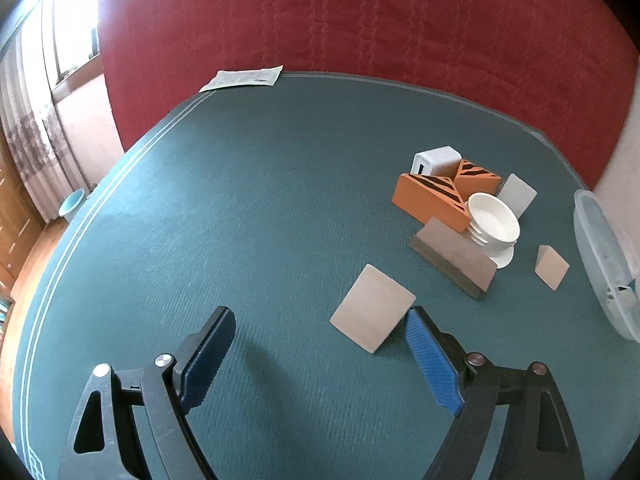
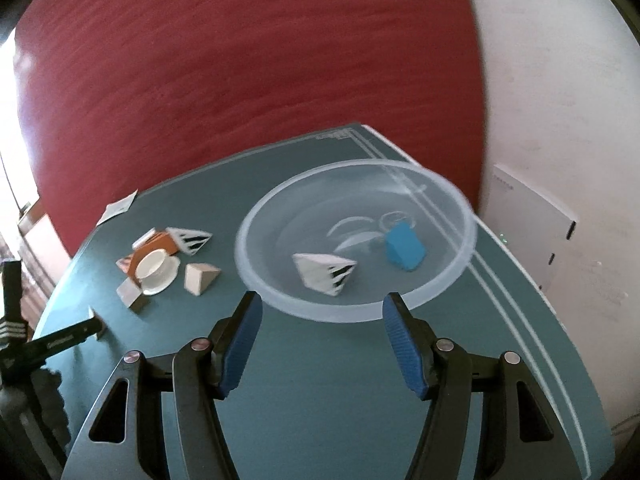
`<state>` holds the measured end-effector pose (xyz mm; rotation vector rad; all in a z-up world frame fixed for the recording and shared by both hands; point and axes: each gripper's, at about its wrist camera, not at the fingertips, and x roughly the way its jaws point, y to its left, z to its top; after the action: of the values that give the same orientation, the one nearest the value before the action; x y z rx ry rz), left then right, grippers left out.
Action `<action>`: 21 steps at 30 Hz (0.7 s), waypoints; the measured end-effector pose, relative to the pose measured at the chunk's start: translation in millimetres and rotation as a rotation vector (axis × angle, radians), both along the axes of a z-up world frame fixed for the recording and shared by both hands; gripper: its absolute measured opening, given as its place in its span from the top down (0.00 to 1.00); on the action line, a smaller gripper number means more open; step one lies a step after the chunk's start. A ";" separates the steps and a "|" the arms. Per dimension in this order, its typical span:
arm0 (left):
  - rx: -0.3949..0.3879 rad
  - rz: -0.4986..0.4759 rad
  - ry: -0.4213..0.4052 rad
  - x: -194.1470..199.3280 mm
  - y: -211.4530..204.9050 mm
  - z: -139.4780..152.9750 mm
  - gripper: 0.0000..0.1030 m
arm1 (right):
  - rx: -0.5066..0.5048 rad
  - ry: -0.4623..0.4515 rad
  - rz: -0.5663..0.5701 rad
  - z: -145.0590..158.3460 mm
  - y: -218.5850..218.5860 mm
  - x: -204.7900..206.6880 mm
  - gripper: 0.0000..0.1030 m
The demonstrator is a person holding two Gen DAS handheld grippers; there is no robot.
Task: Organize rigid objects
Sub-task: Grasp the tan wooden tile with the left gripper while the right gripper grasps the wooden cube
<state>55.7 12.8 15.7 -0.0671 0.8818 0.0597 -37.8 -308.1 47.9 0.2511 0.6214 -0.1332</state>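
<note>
My left gripper [image 1: 320, 320] is open and empty above the green table mat [image 1: 240, 220]; its right fingertip is next to a flat beige block [image 1: 372, 314]. Beyond lie a grey-brown block [image 1: 456, 262], orange striped wedges [image 1: 434, 198], a white cup on a saucer [image 1: 494, 224], a white box [image 1: 436, 160], a grey tile [image 1: 517, 194] and a small beige block [image 1: 552, 267]. My right gripper [image 2: 320, 308] is open and empty just before a clear plastic bowl [image 2: 256, 220], which holds a white striped wedge [image 2: 324, 274] and a blue block [image 2: 404, 249].
The bowl's rim [image 1: 600, 256] shows at the right edge of the left wrist view. A paper sheet [image 1: 244, 78] lies at the table's far edge. A red cloth [image 1: 360, 20] hangs behind. The object pile [image 2: 160, 264] and the left gripper's finger [image 2: 68, 334] show left of the bowl.
</note>
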 end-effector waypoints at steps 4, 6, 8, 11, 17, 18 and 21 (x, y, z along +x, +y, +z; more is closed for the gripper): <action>0.005 -0.023 -0.008 5.5 1.7 -1.0 0.18 | -0.003 0.009 0.048 -0.2 15.7 3.5 0.38; 0.003 -0.036 -0.004 7.9 0.9 -3.3 0.23 | -0.004 0.014 0.080 -0.1 25.1 6.4 0.38; 0.006 -0.045 -0.001 10.5 -0.3 -5.9 0.26 | 0.005 0.025 0.115 -1.0 33.8 10.1 0.38; 0.014 -0.058 -0.015 10.0 -2.0 -5.6 0.32 | 0.017 0.049 0.156 -4.8 46.3 17.1 0.38; 0.020 -0.091 -0.040 4.6 -6.2 -5.6 0.52 | 0.020 0.083 0.230 -10.9 70.5 32.6 0.38; 0.020 -0.093 -0.044 4.5 -6.1 -5.6 0.55 | 0.017 0.087 0.242 -11.9 75.4 36.0 0.38; 0.007 -0.084 -0.051 3.9 -2.6 -5.5 0.61 | 0.024 0.101 0.274 -14.6 86.2 45.8 0.38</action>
<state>59.6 10.2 10.2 -0.0250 0.8326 -0.0170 8.0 -221.9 33.3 0.1810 0.7525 0.1264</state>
